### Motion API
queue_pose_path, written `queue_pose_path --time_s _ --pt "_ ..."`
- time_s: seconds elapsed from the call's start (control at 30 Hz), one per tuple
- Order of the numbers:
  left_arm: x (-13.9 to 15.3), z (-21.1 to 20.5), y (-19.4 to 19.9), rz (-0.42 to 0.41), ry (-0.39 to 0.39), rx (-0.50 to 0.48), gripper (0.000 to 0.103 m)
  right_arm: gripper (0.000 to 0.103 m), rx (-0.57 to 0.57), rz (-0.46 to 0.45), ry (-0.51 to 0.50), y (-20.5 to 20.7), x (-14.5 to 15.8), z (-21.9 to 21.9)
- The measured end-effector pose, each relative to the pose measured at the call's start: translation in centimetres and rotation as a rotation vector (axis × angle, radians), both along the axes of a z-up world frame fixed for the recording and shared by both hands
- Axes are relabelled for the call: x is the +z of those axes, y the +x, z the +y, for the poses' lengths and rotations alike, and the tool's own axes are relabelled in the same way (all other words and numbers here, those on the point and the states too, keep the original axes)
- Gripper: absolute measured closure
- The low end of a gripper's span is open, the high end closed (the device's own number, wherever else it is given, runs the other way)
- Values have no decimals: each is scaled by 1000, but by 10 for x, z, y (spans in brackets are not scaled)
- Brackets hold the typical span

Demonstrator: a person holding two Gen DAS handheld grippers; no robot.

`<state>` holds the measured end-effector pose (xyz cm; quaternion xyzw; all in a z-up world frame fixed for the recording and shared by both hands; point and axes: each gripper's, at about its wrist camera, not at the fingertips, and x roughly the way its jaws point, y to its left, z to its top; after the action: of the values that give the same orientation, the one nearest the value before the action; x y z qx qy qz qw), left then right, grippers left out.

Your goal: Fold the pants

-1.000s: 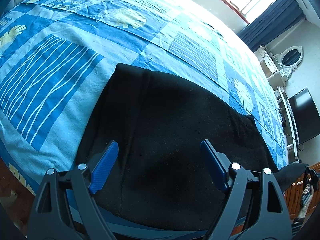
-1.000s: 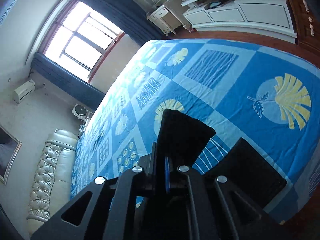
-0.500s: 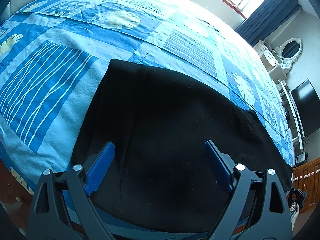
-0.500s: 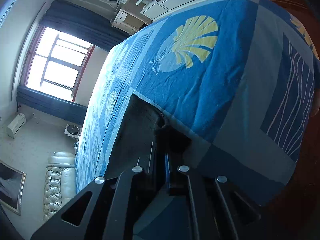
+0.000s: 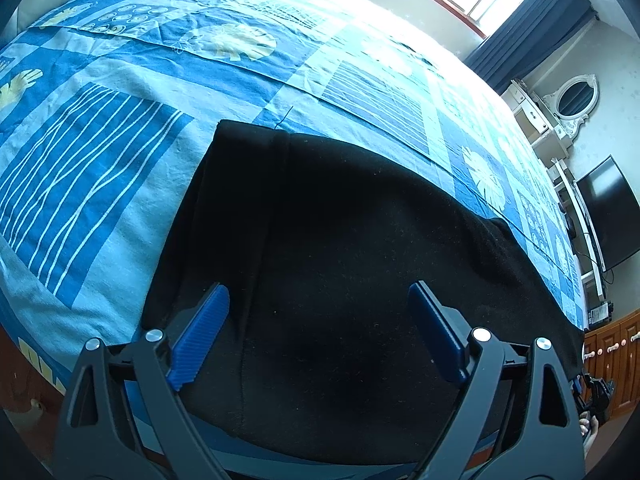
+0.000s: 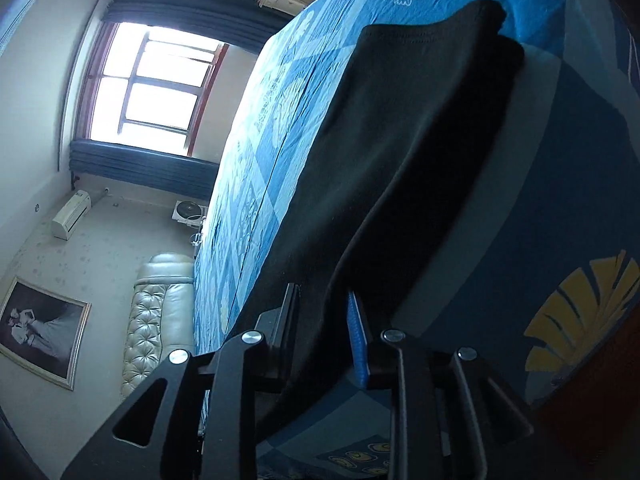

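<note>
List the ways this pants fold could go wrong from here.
1. The right gripper holds only a thin edge of the black pants; the cloth could slip out mid-fold.
2. The left gripper hangs open above the pants, pinning nothing, so a pull could drag the whole garment.
3. The pants lie near the edge of the bed and could slide off.

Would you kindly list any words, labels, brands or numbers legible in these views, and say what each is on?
None can be read.
Black pants: no visible label or print.
Blue bedspread: only leaf, stripe and circle patterns, no lettering.
Framed picture: an image, no legible caption.
</note>
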<state>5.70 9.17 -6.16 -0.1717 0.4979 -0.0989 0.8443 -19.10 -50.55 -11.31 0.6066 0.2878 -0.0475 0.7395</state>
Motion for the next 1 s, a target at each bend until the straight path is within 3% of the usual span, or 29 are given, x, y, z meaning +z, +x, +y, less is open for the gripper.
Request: queue_pose_path --time_s 0.1,0.37,0.5,0.63,0.77,1.0 --pt "0 2 -1 -7 -14 -4 12 69 55 -4 36 19 -2 28" --pt "2 4 -9 -38 -33 -24 12 68 194 19 111 73 -13 98" --pt "4 4 -14 -50 -26 -45 12 68 250 37 76 86 -6 123" --pt "6 0 -19 -60 -14 -74 12 77 295 56 44 87 -1 135" --pt "5 -6 -22 -75 20 -103 12 94 294 75 32 85 -5 136" --pt "4 -5 -26 -83 17 -113 12 97 290 83 17 77 -5 140"
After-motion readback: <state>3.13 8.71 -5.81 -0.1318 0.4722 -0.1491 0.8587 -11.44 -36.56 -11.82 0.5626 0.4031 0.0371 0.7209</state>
